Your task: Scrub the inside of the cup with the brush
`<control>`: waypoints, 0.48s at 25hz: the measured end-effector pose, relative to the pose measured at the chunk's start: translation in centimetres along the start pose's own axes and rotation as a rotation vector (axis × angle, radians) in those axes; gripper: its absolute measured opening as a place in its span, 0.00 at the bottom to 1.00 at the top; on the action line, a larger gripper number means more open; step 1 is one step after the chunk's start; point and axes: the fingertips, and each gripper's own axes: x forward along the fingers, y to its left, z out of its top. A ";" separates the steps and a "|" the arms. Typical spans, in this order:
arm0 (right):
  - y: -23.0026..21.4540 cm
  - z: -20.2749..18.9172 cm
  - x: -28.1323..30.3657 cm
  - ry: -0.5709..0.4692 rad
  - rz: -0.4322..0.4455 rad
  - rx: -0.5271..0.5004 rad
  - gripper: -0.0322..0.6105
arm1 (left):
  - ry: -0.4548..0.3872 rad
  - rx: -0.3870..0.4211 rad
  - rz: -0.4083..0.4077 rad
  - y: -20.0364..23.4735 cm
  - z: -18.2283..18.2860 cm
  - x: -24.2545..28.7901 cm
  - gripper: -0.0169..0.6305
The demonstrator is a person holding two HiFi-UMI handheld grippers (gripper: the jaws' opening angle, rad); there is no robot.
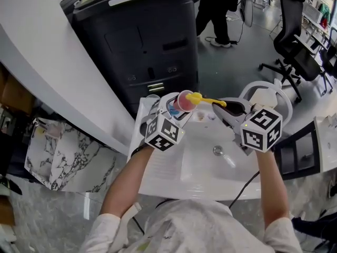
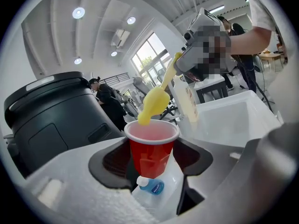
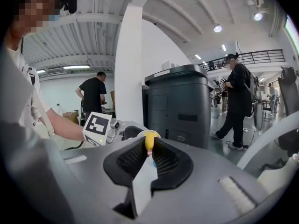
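left gripper [image 2: 152,164] clamps the cup [image 2: 151,139]; right gripper [image 3: 149,154] pinches the brush [image 2: 155,100], head at the cup's rim; scrubbing likely remains.

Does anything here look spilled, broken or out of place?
Nothing stands out. The left tongs grip the red cup, the right tongs the yellow brush, its head at the cup's rim above the white sink; no spill.

Wears a pale short-sleeved shirt [image 1: 200,226]. Bears grey left gripper [image 1: 178,105] and right gripper [image 1: 227,108] with black ribbed pads [image 2: 114,161], each carrying a white cube [image 1: 164,132] with black square markers.
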 end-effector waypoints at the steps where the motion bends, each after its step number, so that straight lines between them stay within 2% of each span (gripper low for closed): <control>1: 0.2 -0.3 0.3 0.021 0.009 -0.015 0.10 | 0.006 0.013 -0.003 -0.1 0.0 -0.1 0.47; 6: 1.6 -1.5 1.9 0.091 0.048 -0.069 0.10 | 0.028 0.086 -0.015 -0.7 -0.2 -0.7 0.47; 12: 2.4 -2.4 3.8 0.144 0.073 -0.112 0.10 | 0.042 0.134 -0.025 -1.5 -0.4 -1.6 0.47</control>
